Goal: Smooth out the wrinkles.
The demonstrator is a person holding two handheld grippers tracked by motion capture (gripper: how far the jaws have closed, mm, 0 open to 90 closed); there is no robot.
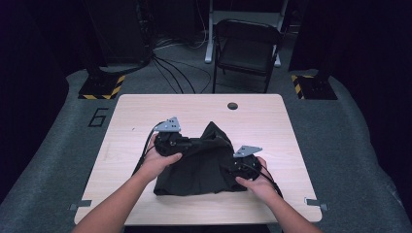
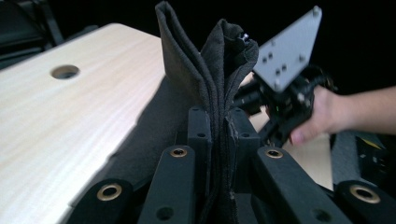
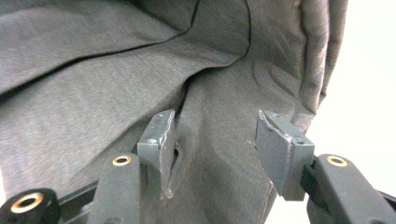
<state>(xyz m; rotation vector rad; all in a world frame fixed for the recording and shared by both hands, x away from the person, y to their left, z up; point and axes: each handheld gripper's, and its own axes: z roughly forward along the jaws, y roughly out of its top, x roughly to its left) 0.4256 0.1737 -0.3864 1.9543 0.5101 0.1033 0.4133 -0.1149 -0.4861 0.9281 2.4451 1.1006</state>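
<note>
The left gripper [image 2: 217,126] pinches a bunched fold of the dark cloth [image 1: 204,165] upright, while the right gripper [image 3: 215,149], jaws half open, straddles cloth ahead, unclamped, apparently ready to grab.

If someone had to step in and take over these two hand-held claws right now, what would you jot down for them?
Left gripper: shut on a bunched fold of the dark cloth, lifting it into a peak.
Right gripper: jaws apart, cloth lying between them, pads not pressing; no grip.
Cloth: middle of the wooden table, partly gathered, its near part lying flat.
Done: one fold pinched and raised.
Left: probably close the right gripper on the cloth, then finish folding or laying it out.
</note>
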